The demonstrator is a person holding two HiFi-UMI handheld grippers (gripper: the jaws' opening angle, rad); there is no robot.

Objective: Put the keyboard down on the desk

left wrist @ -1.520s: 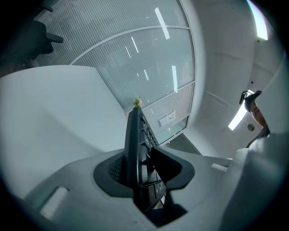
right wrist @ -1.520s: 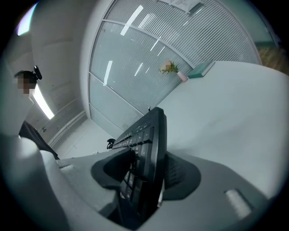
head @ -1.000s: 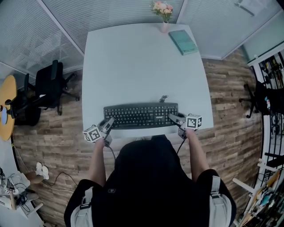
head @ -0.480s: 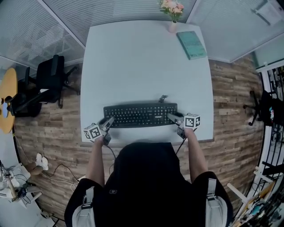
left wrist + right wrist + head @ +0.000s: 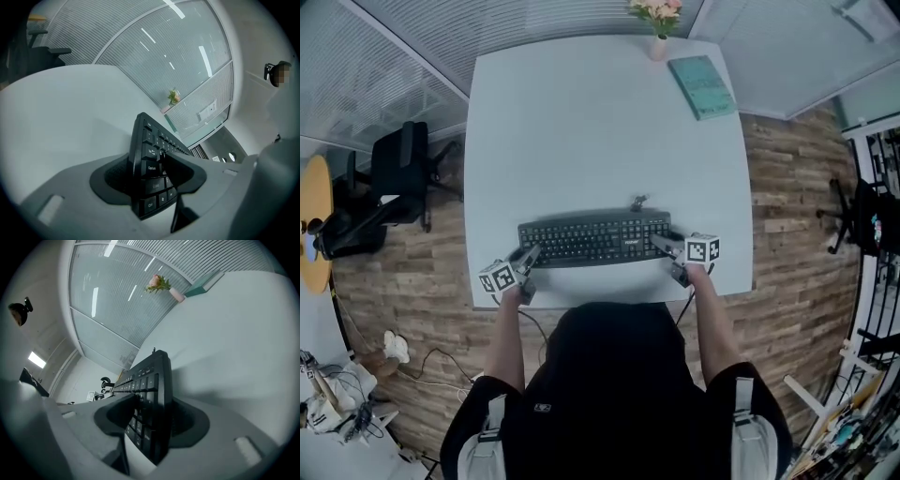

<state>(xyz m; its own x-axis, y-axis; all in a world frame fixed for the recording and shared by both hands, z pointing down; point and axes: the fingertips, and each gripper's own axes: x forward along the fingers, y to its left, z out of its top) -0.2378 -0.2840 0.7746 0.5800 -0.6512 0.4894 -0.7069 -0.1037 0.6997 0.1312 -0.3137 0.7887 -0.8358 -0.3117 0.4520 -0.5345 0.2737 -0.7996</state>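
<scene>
A black keyboard (image 5: pixel 595 239) lies flat on the white desk (image 5: pixel 600 131), close to its near edge. My left gripper (image 5: pixel 528 255) straddles the keyboard's left end. Its jaws are opening, with that end (image 5: pixel 151 165) between them and slack at the underside pad. My right gripper (image 5: pixel 664 246) straddles the right end (image 5: pixel 152 394). Those jaws stand wide, and a dark gap shows between the keyboard's underside and the pad. Both grippers rest low at the desk's front.
A small vase of pink flowers (image 5: pixel 657 19) and a teal book (image 5: pixel 703 86) sit at the desk's far right corner. The keyboard's cable stub (image 5: pixel 637 202) pokes out behind it. A black office chair (image 5: pixel 398 178) stands on the wood floor to the left.
The keyboard and both grippers stay in nearly the same place at the desk's front edge. Only the head view has shifted a little.
</scene>
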